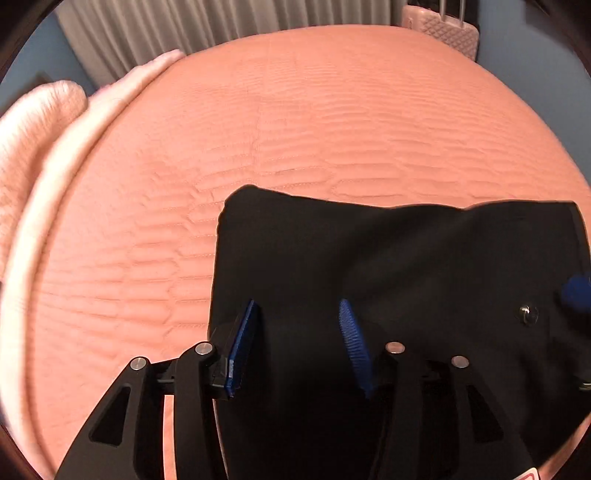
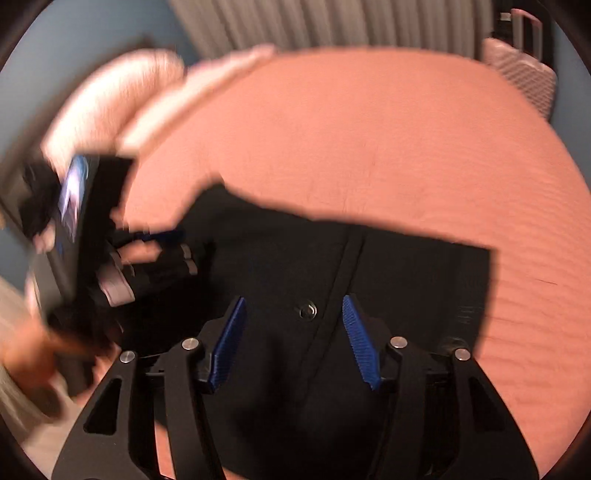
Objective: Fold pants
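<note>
The black pants (image 1: 388,258) lie on the salmon quilted bed (image 1: 295,110), folded into a wide block; they also show in the right wrist view (image 2: 406,280). A metal button (image 1: 524,313) sits near their near edge, also visible in the right wrist view (image 2: 307,311). My left gripper (image 1: 299,343) is open over the left part of the pants, its jaws wide apart. My right gripper (image 2: 295,339) is open over the button and fly seam. The left gripper's body and the hand holding it (image 2: 110,251) appear blurred at the left of the right wrist view. A blue fingertip (image 1: 576,291) of the right gripper shows at the right edge of the left wrist view.
Pale pink pillows (image 1: 44,140) lie at the bed's left. A pink hard-shell suitcase (image 1: 443,29) stands beyond the far right corner. Grey curtains (image 1: 203,22) hang behind the bed. The bedspread (image 2: 369,129) stretches beyond the pants.
</note>
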Motion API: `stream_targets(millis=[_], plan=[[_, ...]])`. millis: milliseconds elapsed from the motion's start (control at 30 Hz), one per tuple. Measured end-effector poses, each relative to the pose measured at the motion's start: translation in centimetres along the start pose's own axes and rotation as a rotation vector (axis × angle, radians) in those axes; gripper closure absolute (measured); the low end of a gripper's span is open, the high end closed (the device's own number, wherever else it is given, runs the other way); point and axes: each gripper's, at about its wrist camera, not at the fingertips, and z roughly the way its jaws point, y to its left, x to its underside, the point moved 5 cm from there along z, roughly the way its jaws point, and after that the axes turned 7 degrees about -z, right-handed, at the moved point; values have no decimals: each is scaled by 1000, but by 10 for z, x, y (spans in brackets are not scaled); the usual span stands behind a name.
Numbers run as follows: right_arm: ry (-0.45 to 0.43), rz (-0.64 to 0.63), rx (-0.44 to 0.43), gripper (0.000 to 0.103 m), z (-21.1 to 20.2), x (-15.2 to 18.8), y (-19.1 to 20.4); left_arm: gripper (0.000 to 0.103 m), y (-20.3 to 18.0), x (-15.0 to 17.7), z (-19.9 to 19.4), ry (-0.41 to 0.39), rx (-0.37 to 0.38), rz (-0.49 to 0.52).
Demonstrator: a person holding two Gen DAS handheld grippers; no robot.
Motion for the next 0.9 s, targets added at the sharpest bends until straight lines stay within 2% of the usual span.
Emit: stream_targets(millis=[33, 67, 100, 133, 167, 200, 233, 267, 333, 367, 400, 433, 500, 533, 600, 633, 700, 733, 800, 833, 900], plan=[[-32, 6, -7, 69, 0, 8, -9, 45, 4, -3, 1, -22, -7, 16], [-63, 59, -25, 90, -7, 17, -25, 43, 9, -7, 1, -42, -27, 31], [-59, 128, -53, 103, -11, 24, -38, 42, 16, -10, 2, -67, -58, 30], [-59, 209, -104, 103, -15, 31, -50, 42, 28, -12, 3, -89, -87, 5], [-53, 272, -74, 103, -24, 36, -59, 45, 39, -15, 3, -102, -98, -36], [-48, 267, -5, 103, -31, 36, -58, 49, 44, -21, 1, -114, -106, -65], [-48, 210, 45, 99, -39, 33, -48, 50, 50, -22, -8, -139, -111, -97], [-57, 146, 51, 97, -45, 28, -30, 50, 49, -22, -17, -166, -99, -116], [-58, 63, -16, 98, -40, 23, 2, 47, 37, -19, -36, -201, -47, -122], [-11, 21, -3, 102, -27, 27, 8, 47, 30, -16, -39, -201, -38, -101], [30, 4, 29, 103, -15, 36, 5, 47, 19, -10, -39, -188, -36, -57], [1, 26, 4, 103, -15, 43, -1, 46, 16, -5, -39, -170, -42, -29], [-32, 192, -67, 103, -33, 61, -25, 46, 1, 3, -17, -97, -85, 43], [-25, 237, -39, 103, -43, 69, -33, 46, 1, 11, -22, -94, -109, 66], [-32, 220, 66, 102, -71, 82, -32, 46, -1, 26, -45, -160, -145, 104], [-36, 203, 79, 97, -80, 85, -25, 46, -5, 30, -53, -176, -139, 110], [-45, 174, 57, 97, -86, 89, -5, 46, -15, 38, -61, -161, -117, 99], [-34, 153, 47, 97, -80, 90, 1, 46, -23, 43, -63, -146, -115, 94], [20, 88, 87, 101, -60, 102, 8, 46, -34, 56, -66, -119, -121, 91], [10, 87, 79, 101, -61, 103, 8, 46, -38, 63, -67, -93, -137, 88], [-24, 190, 41, 102, -75, 112, -4, 45, -34, 73, -65, -51, -131, 61]])
